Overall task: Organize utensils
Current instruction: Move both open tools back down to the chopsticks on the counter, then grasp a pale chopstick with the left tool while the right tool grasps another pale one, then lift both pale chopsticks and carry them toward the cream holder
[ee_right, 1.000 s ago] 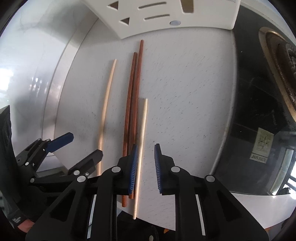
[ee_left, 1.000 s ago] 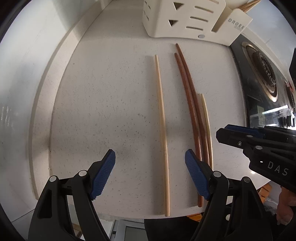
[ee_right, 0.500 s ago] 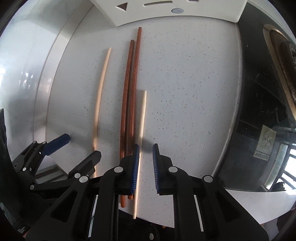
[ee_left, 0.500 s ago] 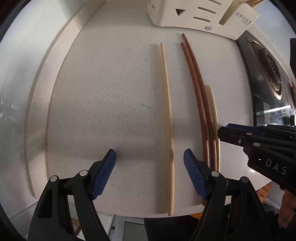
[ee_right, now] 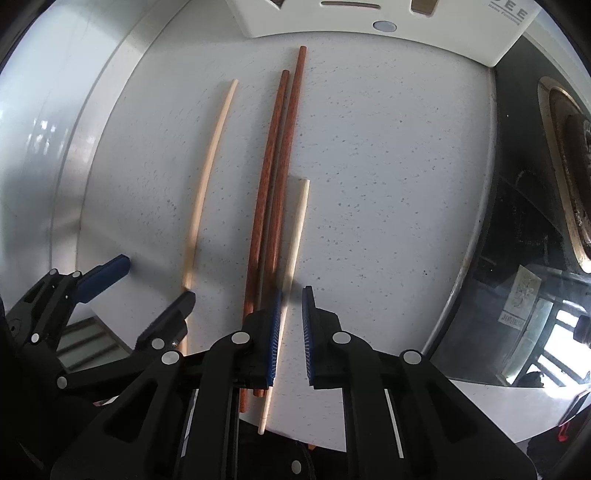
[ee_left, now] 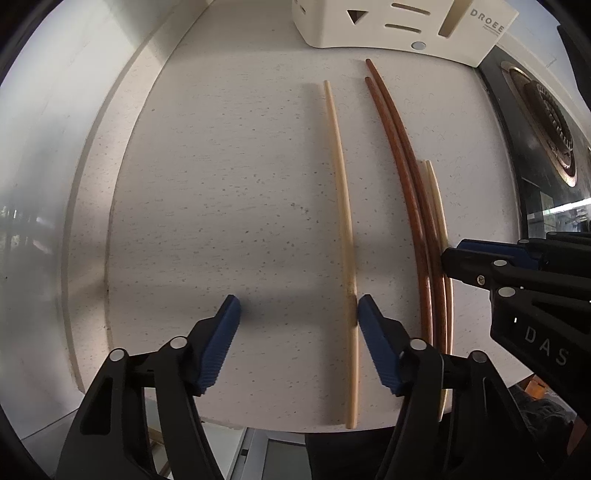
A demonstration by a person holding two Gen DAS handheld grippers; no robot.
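Apparently both tools (ee_left: 297, 341) (ee_right: 290, 334) straddle pale chopsticks (ee_left: 343, 221) (ee_right: 293, 251) — ungripped.

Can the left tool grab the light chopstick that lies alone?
Probably yes. The left tool is open, the lone light chopstick sits just inside its right finger, and nothing lies over it.

Matt speckled stone-like bench (ee_left: 221, 184), smooth pale wooden chopstick (ee_left: 341, 184), two reddish-brown grained wooden chopsticks (ee_right: 275, 166), white matt plastic holder (ee_left: 388, 26), glossy black glass hob (ee_right: 517, 229), tongs (ee_right: 290, 332) seen in black plastic with ribbed blue pads (ee_right: 274, 332)
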